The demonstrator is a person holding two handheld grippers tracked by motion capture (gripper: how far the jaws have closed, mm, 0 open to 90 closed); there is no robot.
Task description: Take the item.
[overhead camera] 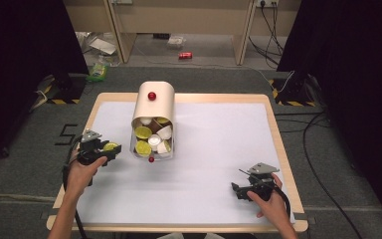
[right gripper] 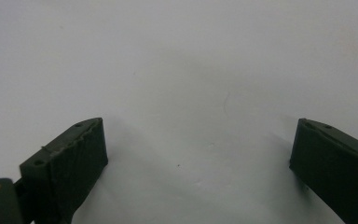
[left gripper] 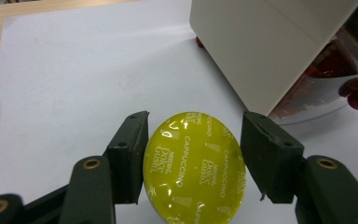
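White-covered surface (overhead camera: 214, 164) with a wooden rim. Near its back centre, a cream box (overhead camera: 153, 107) lying on its side, open mouth toward the person, holding yellow, white and brown coffee capsules (overhead camera: 152, 138); red knob (overhead camera: 151, 95) on its upper face, and what seems a second red knob (overhead camera: 151, 159) at the mouth. Left tool (left gripper: 193, 158), at the left just beside the box, pinches a yellow-lidded capsule (left gripper: 193, 168) marked "Cappuccino" between its jaws. Right tool (right gripper: 198, 158), well apart at the front right, jaws spread wide over bare white surface, gripping nothing.
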